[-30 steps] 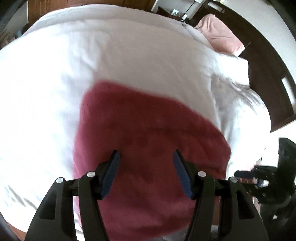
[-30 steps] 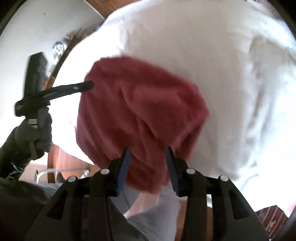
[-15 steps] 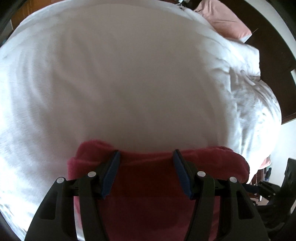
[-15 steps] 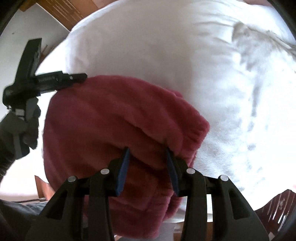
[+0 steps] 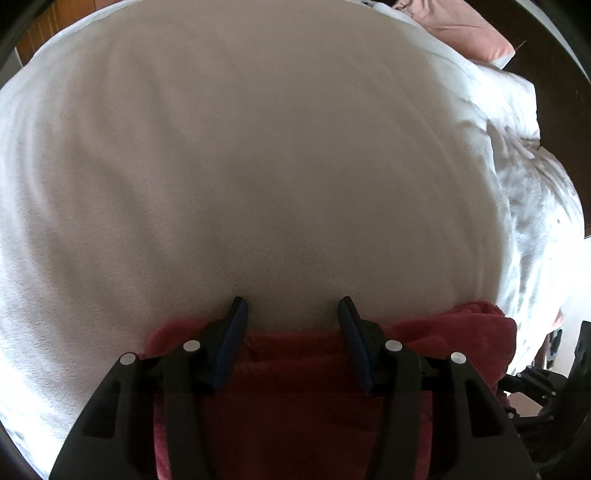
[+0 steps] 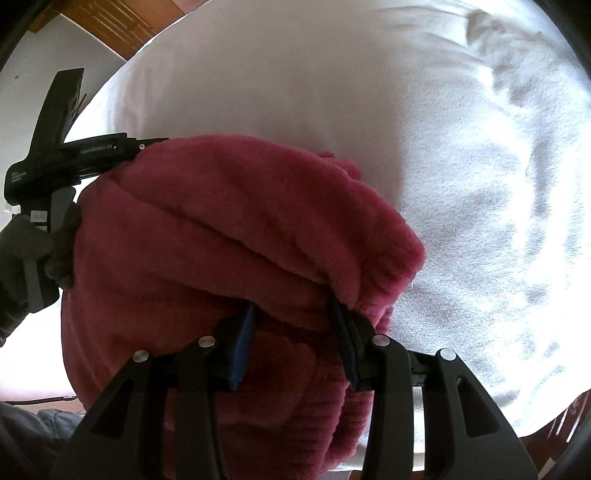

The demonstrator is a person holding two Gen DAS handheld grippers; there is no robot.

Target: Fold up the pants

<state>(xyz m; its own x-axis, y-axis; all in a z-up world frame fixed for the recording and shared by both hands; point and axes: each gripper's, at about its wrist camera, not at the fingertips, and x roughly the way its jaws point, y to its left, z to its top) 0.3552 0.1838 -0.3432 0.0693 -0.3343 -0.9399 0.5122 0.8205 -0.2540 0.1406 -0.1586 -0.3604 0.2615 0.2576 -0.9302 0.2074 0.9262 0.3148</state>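
White bedding [image 5: 280, 155] fills the space ahead of both grippers, with a pink pillow [image 5: 465, 33] far off to the front right. Red fleece pants [image 6: 229, 236] lie bunched on it. Seen from its own camera, the left gripper [image 5: 291, 321] is spread wide, empty, the pants beneath and behind its tips. The right gripper [image 6: 291, 321] is also wide, its tips tucked under a fold.
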